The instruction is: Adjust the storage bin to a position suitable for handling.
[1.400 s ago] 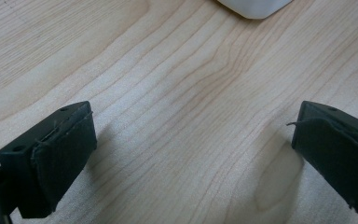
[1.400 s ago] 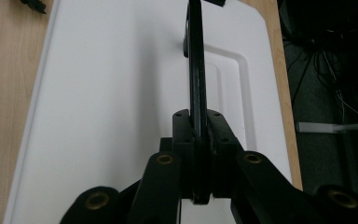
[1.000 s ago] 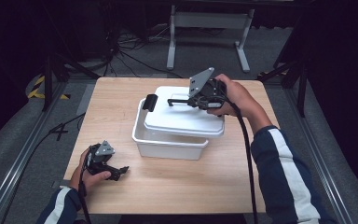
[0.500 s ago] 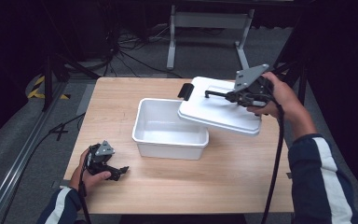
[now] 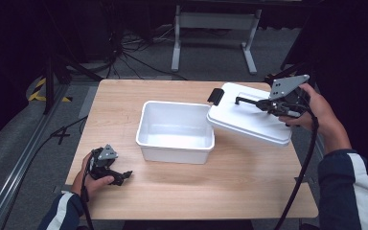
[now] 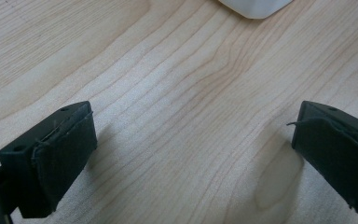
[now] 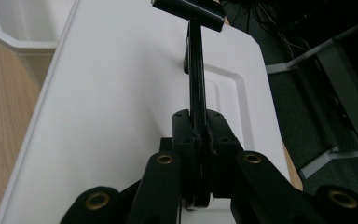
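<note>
The surface (image 5: 249, 187) is pale wood with a clear, wavy grain and a smooth, low-sheen finish. At the frame's centre, the tub (image 5: 176, 129) is white plastic, smooth and slightly glossy. To its right, the lid (image 5: 249, 122) is the same white plastic, with a black, matt plastic handle (image 7: 196, 88). The left hand-held gripper (image 6: 186, 158) has matt black, rubbery pads (image 6: 70, 144) with rough edges.

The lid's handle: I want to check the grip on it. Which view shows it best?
The right gripper view: the black handle runs straight up from the shut right gripper, over the white lid. The high view shows it small and side-on. The left gripper view faces bare table.
</note>
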